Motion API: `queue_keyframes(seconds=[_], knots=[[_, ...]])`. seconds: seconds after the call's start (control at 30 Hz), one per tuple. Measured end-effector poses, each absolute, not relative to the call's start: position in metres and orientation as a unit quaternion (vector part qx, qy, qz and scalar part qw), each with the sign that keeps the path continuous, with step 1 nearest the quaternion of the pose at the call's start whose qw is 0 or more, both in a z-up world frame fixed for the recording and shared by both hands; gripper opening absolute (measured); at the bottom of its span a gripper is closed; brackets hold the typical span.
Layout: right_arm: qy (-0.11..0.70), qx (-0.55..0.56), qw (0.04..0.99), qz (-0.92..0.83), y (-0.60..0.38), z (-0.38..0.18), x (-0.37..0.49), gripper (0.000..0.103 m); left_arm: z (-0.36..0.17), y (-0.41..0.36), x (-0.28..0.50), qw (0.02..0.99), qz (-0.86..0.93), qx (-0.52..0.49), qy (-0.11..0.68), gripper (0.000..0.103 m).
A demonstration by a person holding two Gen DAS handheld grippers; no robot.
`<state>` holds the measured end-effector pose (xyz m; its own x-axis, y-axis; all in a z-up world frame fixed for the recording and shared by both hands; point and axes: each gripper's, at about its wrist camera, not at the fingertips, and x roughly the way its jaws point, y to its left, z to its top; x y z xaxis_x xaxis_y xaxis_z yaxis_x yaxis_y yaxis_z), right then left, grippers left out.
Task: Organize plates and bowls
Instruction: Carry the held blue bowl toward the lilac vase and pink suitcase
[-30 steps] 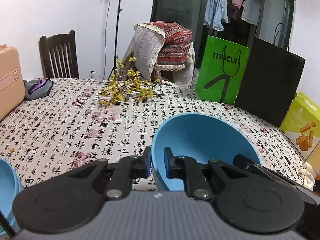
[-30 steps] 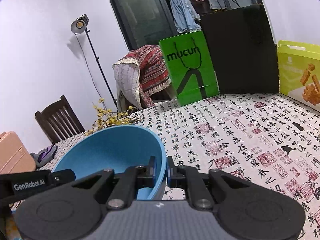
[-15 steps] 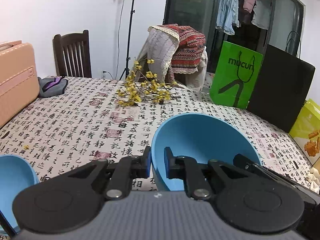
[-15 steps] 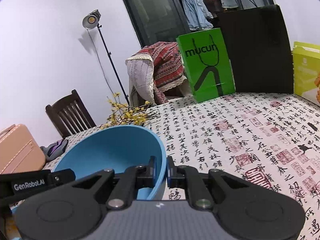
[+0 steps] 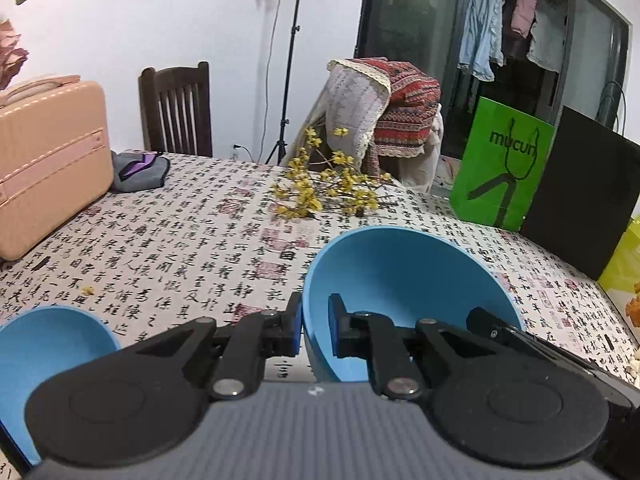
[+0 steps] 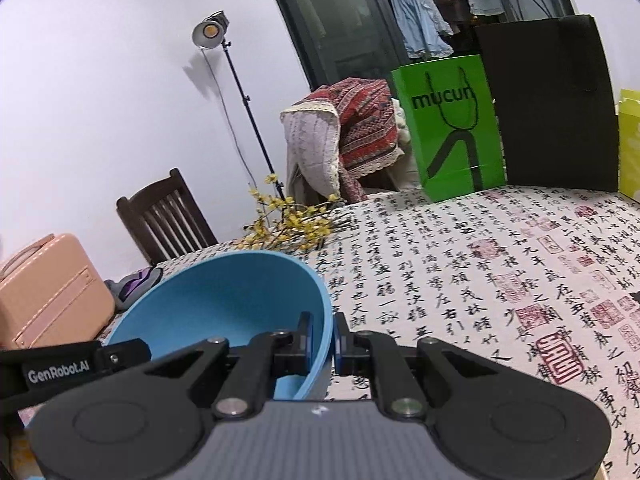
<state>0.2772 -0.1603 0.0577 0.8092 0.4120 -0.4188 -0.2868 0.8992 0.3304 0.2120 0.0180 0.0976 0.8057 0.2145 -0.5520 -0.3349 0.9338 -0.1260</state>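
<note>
A large blue bowl is held tilted above the table by both grippers. My left gripper is shut on the bowl's left rim. My right gripper is shut on its right rim; the bowl also shows in the right wrist view. The right gripper's body shows at the bowl's right side in the left wrist view. A second blue bowl sits low at the left, partly hidden by my left gripper.
The table has a calligraphy-print cloth. On it are a pink case, a grey-purple pouch, yellow flower sprigs, a green bag, a black bag and a yellow bag. A wooden chair stands behind.
Both grippers have carried the bowl to the left; the second bowl and the pink case now show more in the left wrist view. Both grips are unchanged.
</note>
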Motion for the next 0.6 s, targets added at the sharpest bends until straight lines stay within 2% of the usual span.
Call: queue_keyframes(seconds=[0.6], knots=[[0.250, 0.117, 0.933, 0.231, -0.109, 0.062, 0.269, 0.010, 0.101, 0.064, 0.186, 0.936, 0.191, -0.126, 0.266, 0.013]])
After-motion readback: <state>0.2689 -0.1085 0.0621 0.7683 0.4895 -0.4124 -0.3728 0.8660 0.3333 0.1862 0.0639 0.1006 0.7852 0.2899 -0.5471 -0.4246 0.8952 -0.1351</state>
